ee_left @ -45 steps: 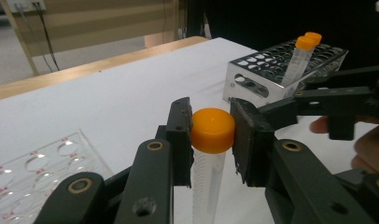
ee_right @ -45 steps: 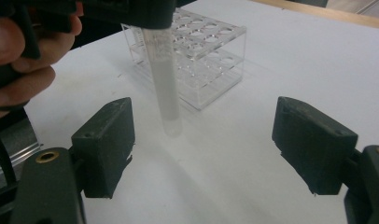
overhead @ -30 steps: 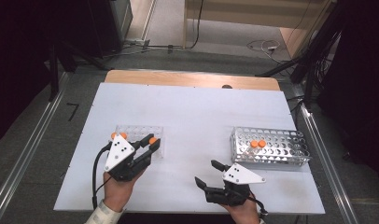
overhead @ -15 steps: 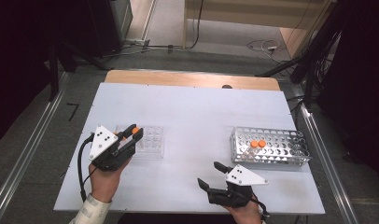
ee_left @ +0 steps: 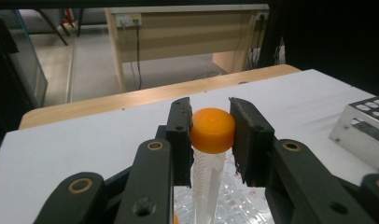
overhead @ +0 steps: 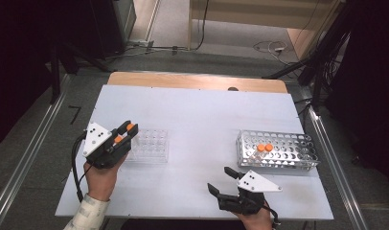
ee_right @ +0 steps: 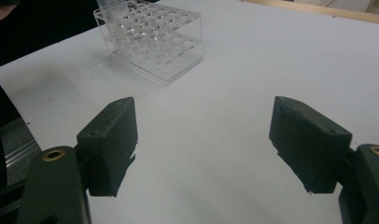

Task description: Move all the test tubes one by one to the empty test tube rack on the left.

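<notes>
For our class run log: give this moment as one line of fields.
left gripper: shut on orange-capped tube | above clear rack | right gripper: open, nothing held | metal rack: two capped tubes

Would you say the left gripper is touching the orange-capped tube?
Touching: in the left gripper view, the left gripper has both pads pressed against the tube's orange cap.

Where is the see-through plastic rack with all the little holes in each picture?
High view: clear rack sits left of centre, just right of the left claw.
Left gripper view: at the bottom, behind the tube the claw holds.
Right gripper view: top left.
Shared landmark: the white table.
</notes>
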Motion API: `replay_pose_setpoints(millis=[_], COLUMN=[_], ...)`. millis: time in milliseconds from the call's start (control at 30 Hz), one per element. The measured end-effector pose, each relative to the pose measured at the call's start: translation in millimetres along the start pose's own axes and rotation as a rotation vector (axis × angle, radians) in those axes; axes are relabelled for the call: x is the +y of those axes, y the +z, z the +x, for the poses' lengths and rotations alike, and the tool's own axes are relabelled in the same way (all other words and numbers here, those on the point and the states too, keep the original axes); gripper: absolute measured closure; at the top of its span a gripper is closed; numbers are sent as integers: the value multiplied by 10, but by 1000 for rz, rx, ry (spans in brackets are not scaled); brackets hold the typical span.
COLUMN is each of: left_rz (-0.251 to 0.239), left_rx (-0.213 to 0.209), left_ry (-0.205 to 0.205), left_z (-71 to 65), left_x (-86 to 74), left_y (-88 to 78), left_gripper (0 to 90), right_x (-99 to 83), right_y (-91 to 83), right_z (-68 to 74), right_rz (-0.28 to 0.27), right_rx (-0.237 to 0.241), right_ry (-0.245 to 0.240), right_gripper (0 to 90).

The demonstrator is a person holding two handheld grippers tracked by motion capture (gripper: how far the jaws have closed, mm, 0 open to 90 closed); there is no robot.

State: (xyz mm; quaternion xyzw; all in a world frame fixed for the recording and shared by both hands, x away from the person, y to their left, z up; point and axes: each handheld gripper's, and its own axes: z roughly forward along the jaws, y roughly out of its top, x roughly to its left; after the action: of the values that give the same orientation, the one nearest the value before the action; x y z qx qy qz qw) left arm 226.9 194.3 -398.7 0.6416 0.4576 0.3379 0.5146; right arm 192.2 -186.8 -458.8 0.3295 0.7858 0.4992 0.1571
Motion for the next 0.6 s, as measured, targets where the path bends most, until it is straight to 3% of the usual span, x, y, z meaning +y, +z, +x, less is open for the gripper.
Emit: replay_pose_setpoints(millis=[600], left_rz=[76], left_rx=[2], left_ry=[10], left_z=[54], left_x=[-244], left_y=[96], left_gripper=[701], right_x=[-22], right_y=[-13], right_z=[-18], right_rz=[2], right_rx=[-8], right_ry=[10], right_gripper=[221])
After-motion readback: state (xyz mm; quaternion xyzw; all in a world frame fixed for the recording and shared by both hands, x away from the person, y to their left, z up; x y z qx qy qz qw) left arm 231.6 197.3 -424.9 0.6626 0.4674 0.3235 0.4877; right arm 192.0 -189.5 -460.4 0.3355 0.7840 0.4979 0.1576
